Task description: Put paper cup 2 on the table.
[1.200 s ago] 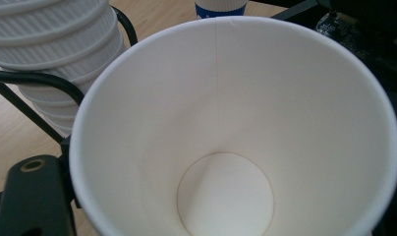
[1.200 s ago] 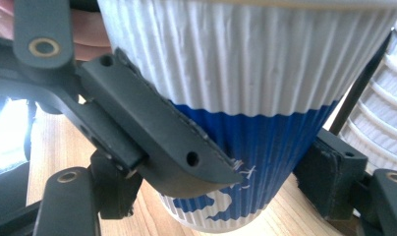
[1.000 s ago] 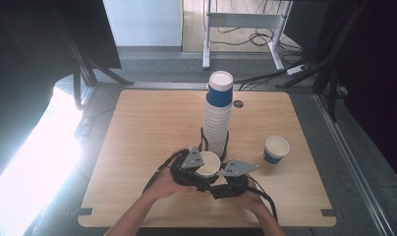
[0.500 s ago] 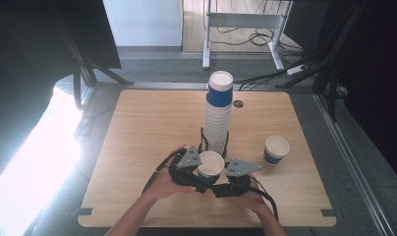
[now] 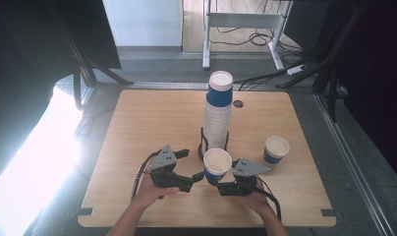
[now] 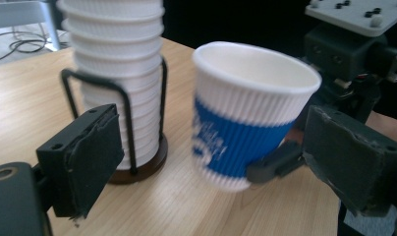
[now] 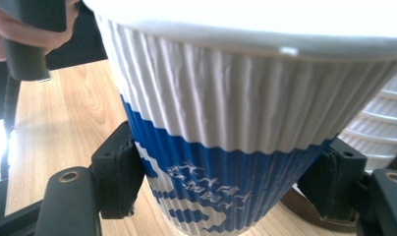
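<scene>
Overhead, in the high view, a paper cup (image 5: 217,163) is being held just above the table (image 5: 137,128), in front of the tall cup stack (image 5: 218,113) in its wire holder (image 5: 202,147); the right gripper (image 5: 217,183) is being kept clamped on the cup's lower wall, while the left gripper (image 5: 195,177) is being carried just beside it w/ nothing gripped. A second cup (image 5: 275,149) is standing apart, to the right. Next, in the left gripper view, the cup (image 6: 245,118) is being seen tilted between the two black pads (image 6: 96,157), w/ clear gaps both sides; these jaws have just been opening and are standing wide, no pad contact. One of the right gripper's fingers (image 6: 275,164) is being pressed into the blue band. Lastly, in the right gripper view, the cup (image 7: 236,128) is being pinched low down by both pads (image 7: 120,169). Risk, as judged: w/ the grip so low and the cup leaning, it could be tipped or slipped out; too much squeeze could crush the ribbed wall, and the nearby stack could be knocked.
</scene>
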